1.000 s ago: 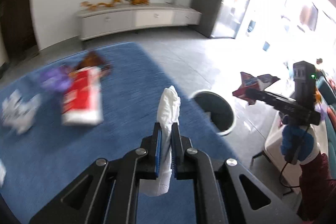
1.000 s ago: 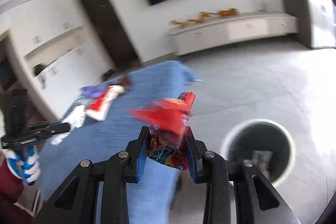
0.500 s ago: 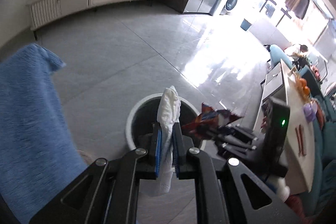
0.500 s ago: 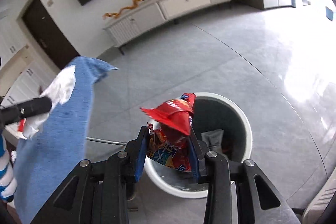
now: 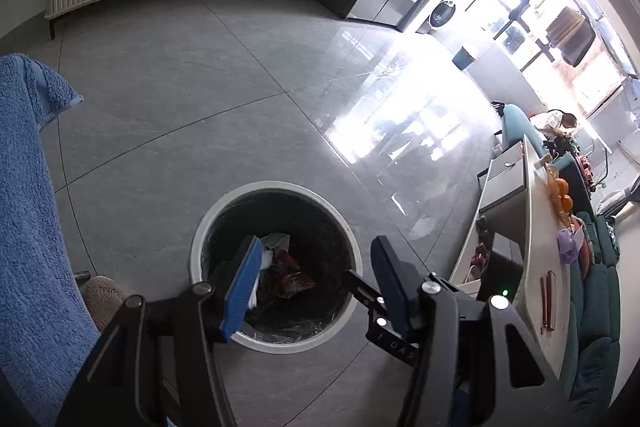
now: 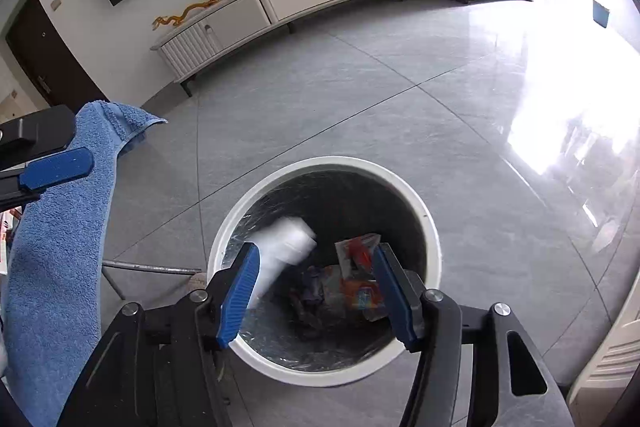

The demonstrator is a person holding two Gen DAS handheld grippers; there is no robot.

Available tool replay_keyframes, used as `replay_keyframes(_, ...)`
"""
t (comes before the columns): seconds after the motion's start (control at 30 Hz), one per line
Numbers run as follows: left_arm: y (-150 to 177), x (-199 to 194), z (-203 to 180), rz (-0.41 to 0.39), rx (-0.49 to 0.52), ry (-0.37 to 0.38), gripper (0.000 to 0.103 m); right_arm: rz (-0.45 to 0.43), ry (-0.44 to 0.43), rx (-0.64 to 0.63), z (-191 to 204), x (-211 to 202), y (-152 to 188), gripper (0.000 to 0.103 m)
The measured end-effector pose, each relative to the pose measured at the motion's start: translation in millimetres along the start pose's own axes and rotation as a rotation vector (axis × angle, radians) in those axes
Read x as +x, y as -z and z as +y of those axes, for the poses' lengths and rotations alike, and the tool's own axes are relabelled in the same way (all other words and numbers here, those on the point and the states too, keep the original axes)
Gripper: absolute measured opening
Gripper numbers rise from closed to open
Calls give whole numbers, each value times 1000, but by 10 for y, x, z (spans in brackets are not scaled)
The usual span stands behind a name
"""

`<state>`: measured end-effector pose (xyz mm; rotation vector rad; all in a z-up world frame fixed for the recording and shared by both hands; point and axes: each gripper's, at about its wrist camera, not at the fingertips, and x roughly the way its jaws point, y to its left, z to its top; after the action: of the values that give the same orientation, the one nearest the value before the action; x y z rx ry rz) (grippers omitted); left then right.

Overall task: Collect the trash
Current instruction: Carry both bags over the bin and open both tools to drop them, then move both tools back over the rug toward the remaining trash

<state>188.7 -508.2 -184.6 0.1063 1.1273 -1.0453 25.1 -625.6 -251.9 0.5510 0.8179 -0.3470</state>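
A round white-rimmed trash bin [image 5: 224,211] [image 6: 428,227] with a dark liner stands on the grey floor below both grippers. My left gripper [image 5: 316,259] is open and empty above it. My right gripper [image 6: 314,275] is open and empty above it too. A white tissue [image 6: 282,247] is blurred in mid-fall inside the bin mouth. A red snack wrapper [image 6: 360,251] [image 5: 290,273] lies in the bin among other wrappers. The left gripper's blue pad [image 6: 56,167] shows at the left edge of the right wrist view.
A blue towel-covered table [image 5: 28,207] [image 6: 56,247] stands left of the bin, with a metal leg [image 6: 152,269]. A white TV cabinet [image 6: 288,7] lines the far wall. A low white table [image 5: 536,247] and teal sofa are at right. A slipper [image 5: 102,297] is by the bin.
Both grippers have opened over the bin. The tissue has left the left gripper and the red wrapper has left the right gripper; both have dropped into the bin.
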Motion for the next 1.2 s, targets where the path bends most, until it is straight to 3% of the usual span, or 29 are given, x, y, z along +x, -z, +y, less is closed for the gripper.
replay_keyframes(0.17, 78, -347, -35, -83, 46, -59, 55, -47, 1, 5, 46, -241, -36, 57)
replay_keyframes(0.5, 370, -1613, 151, -380, 43, -185, 55, -209, -25, -120, 678, -1141, -203, 57)
replay_keyframes(0.7, 664, -2302, 291, -474, 39, -302, 55, -326, -71, -211, 1189, -1658, -236, 61)
replay_keyframes(0.83, 867, -2759, 453, -546, 15, -362, 64, -393, -106, -274, 1549, -1995, -224, 62)
replay_keyframes(1.2, 1641, -3940, 969, -691, -68, -505, 65, -477, -196, -395, 2414, -2512, -161, 64)
